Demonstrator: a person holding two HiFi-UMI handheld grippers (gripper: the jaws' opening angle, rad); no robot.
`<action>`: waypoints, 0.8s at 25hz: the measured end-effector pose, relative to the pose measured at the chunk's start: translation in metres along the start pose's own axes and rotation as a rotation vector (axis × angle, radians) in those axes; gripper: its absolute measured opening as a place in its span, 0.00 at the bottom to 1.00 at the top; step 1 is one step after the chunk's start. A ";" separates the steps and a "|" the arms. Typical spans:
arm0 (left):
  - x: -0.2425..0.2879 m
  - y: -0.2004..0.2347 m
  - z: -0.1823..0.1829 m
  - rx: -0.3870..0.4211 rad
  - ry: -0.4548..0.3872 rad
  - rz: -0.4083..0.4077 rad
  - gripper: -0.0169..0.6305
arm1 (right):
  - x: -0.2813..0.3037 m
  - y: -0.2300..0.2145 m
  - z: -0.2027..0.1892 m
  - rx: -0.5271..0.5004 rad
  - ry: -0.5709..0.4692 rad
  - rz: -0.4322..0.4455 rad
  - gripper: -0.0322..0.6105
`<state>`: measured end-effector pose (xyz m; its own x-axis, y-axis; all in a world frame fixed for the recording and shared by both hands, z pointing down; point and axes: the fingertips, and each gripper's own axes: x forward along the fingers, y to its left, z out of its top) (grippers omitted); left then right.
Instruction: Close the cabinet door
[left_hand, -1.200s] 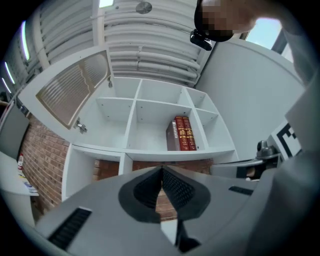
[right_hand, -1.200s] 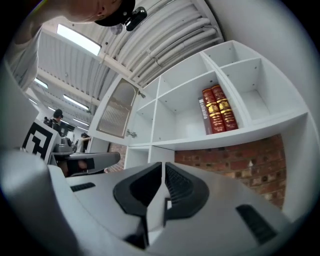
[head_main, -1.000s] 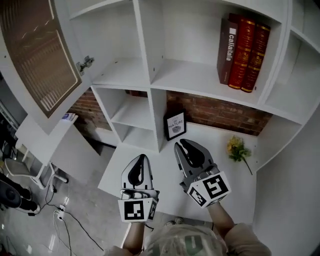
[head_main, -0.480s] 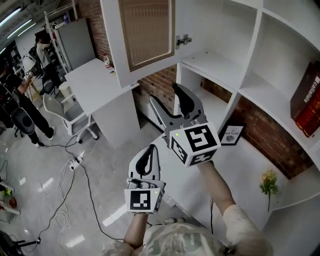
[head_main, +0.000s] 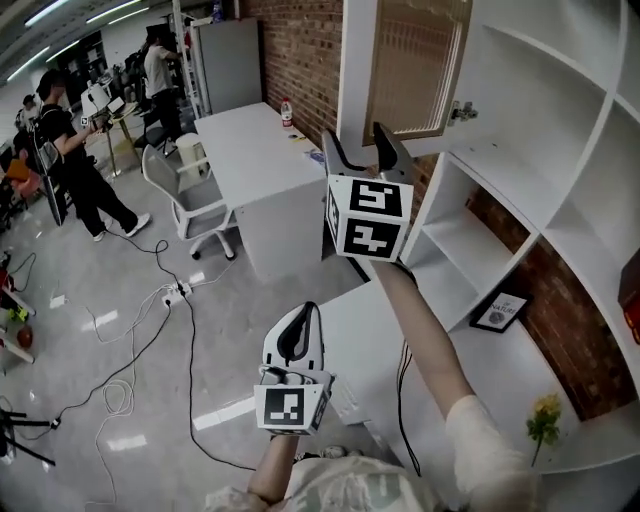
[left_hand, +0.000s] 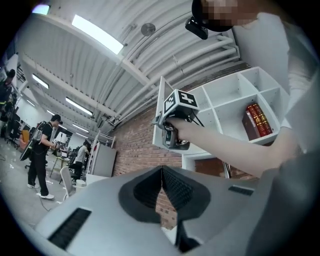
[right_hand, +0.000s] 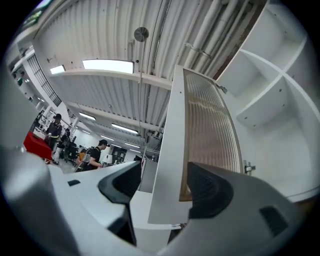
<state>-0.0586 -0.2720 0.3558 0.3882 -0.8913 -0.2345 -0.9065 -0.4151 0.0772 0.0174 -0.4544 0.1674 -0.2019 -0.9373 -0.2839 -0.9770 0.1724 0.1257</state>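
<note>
Now | right gripper (head_main: 356, 142) jaws just opened round cabinet door (head_main: 415, 65) | left gripper (head_main: 303, 313) jaws together

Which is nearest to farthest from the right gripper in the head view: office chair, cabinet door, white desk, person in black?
From the right gripper, whose jaws have just been opening:
1. cabinet door, its edge between the jaws.
2. white desk, just below and left.
3. office chair, left of the desk.
4. person in black, far left across the floor.
</note>
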 end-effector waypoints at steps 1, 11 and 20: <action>-0.004 0.006 -0.002 0.000 0.002 0.013 0.05 | 0.004 0.001 0.000 0.001 -0.004 -0.019 0.48; -0.019 0.036 -0.007 -0.013 0.011 0.090 0.05 | 0.029 -0.008 -0.022 -0.006 0.051 -0.147 0.48; -0.019 0.027 -0.011 -0.027 0.023 0.062 0.05 | 0.026 -0.006 -0.021 -0.005 0.061 -0.131 0.46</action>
<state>-0.0889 -0.2681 0.3729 0.3358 -0.9192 -0.2058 -0.9241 -0.3638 0.1171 0.0192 -0.4858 0.1796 -0.0677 -0.9685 -0.2397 -0.9943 0.0458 0.0959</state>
